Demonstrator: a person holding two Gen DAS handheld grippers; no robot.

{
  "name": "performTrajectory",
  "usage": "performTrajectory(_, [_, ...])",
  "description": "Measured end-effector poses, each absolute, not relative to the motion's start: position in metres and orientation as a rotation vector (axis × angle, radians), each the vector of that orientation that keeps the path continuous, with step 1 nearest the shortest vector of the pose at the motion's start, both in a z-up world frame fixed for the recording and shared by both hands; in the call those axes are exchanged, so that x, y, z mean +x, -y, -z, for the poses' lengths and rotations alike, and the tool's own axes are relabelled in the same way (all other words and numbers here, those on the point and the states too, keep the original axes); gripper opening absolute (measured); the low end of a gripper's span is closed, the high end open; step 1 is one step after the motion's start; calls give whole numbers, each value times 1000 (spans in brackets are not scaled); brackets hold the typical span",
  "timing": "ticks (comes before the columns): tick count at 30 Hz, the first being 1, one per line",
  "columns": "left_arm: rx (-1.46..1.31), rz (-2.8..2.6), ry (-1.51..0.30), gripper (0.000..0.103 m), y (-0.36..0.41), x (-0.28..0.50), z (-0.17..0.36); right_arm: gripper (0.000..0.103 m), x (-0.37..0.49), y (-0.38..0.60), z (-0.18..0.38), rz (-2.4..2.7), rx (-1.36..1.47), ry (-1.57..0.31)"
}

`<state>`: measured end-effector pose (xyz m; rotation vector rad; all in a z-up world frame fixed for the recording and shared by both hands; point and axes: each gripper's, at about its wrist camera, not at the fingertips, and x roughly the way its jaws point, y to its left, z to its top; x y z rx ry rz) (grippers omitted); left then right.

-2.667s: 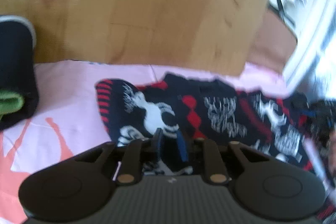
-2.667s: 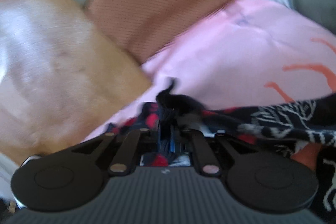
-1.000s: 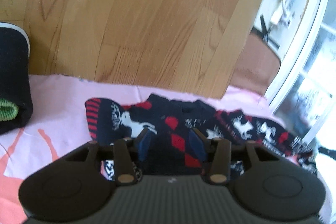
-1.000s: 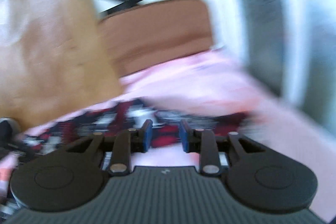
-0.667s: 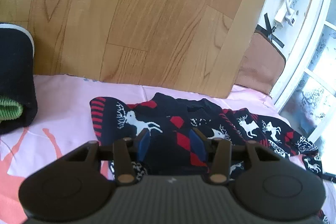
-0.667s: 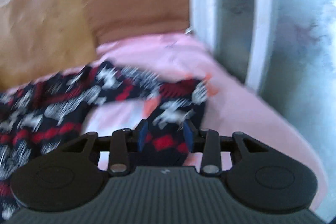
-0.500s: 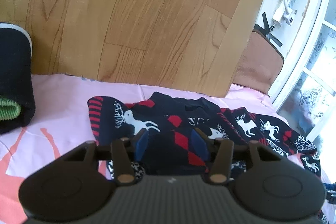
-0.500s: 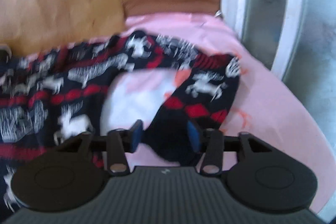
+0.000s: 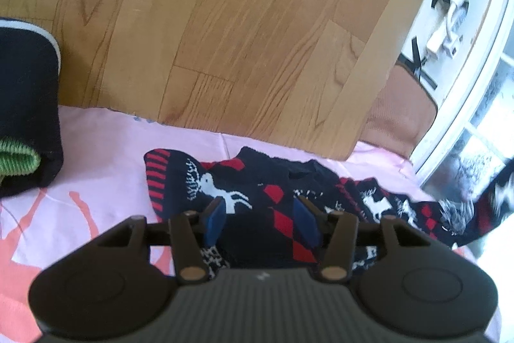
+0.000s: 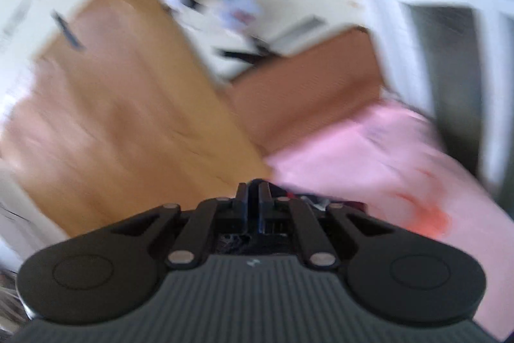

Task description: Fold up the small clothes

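Observation:
A small navy sweater (image 9: 263, 198) with red diamonds and white reindeer lies on the pink sheet (image 9: 106, 156). My left gripper (image 9: 261, 219) is open, its blue pads either side of the sweater's body. On the right a sleeve (image 9: 491, 201) is lifted off the sheet. In the blurred right wrist view my right gripper (image 10: 253, 196) has its jaws close together over dark knit (image 10: 308, 198); the fabric shows just behind and under the fingers.
A folded navy garment with a green layer (image 9: 25, 118) lies at the left on the sheet. A wood-grain board (image 9: 225, 21) stands behind. A brown cushion (image 9: 404, 114) and a white window frame (image 9: 465, 85) are at the right.
My right gripper has closed from open around the sleeve and swung up; its view now blurs toward the board. The sleeve on the right has lifted. My left gripper stays open over the sweater.

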<state>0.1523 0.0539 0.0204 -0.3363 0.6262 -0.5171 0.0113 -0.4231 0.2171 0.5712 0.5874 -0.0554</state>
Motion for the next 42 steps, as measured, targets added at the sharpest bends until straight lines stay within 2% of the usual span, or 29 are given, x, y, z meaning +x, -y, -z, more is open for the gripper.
performTrajectory(3, [-390,525,-618,50,-62,153,-24,9,54,387,-248,-59,565,-573])
performTrajectory(8, [-492,535,-613,52,-78,158,-26,9,119,304,-250,-228,522,-638])
performTrajectory(17, [-593,503,-654,53,-94,176,-15,9,193,214,-159,-374,566,-910])
performTrajectory(22, [-620,480,-674,53,-100,182,-9,9,196,192,-163,-470,541,-910])
performTrajectory(27, [-613,474,-677,55,-100,181,-9,9,190,219,-182,-530,560,-824])
performTrajectory(30, [-599,475,-679,55,-98,180,-10,9,181,257,-170,-483,582,-788])
performTrajectory(35, [-549,486,-678,57,-88,178,-11,9,146,346,-111,-196,566,-828])
performTrajectory(39, [-484,513,-675,61,-74,172,-14,13,130,391,-40,25,539,-968])
performTrajectory(42, [-459,545,-686,62,-59,167,-23,23,115,421,-22,27,714,-940])
